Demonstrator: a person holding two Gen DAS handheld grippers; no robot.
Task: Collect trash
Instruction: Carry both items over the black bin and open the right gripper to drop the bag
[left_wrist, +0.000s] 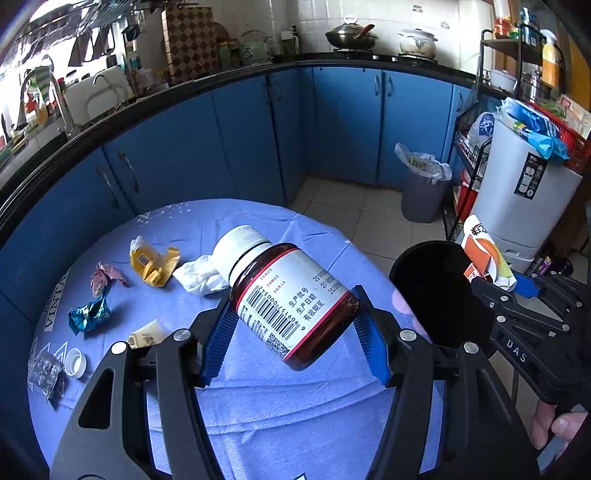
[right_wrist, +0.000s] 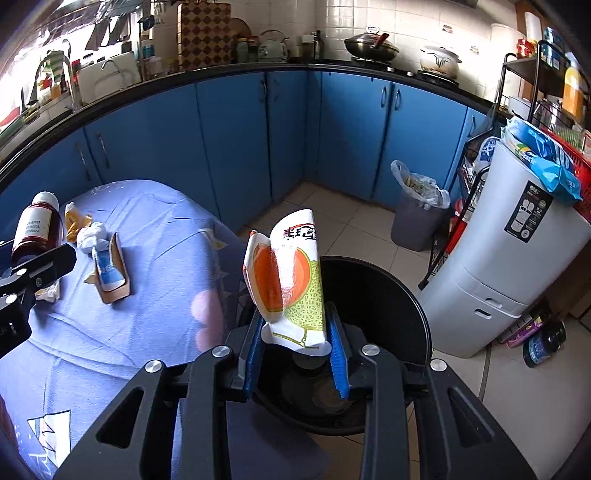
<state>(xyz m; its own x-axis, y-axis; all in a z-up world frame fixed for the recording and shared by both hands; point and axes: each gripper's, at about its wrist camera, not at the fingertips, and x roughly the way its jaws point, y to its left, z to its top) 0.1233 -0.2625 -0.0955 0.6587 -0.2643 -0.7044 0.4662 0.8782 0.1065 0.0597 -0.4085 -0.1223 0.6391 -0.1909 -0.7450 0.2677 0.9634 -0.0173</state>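
Note:
My left gripper (left_wrist: 295, 317) is shut on a brown pill bottle (left_wrist: 284, 291) with a white cap, held tilted above the blue-clothed round table (left_wrist: 258, 406). My right gripper (right_wrist: 295, 343) is shut on a melon-print snack wrapper (right_wrist: 291, 280), held upright over the black bin (right_wrist: 391, 295) beside the table. The bin (left_wrist: 428, 288) and the right gripper with the wrapper (left_wrist: 484, 254) also show in the left wrist view. Loose trash lies on the table: a yellow wrapper (left_wrist: 153, 262), white tissue (left_wrist: 199, 275), a blue foil wrapper (left_wrist: 88, 314), a pink wrapper (left_wrist: 105, 277).
A white cap (left_wrist: 75, 362) and clear plastic (left_wrist: 44, 373) lie at the table's left edge; a small carton (right_wrist: 110, 273) lies on it. A lined grey bin (left_wrist: 421, 188) stands by the blue cabinets (left_wrist: 343, 122). A white appliance (left_wrist: 524, 199) stands to the right.

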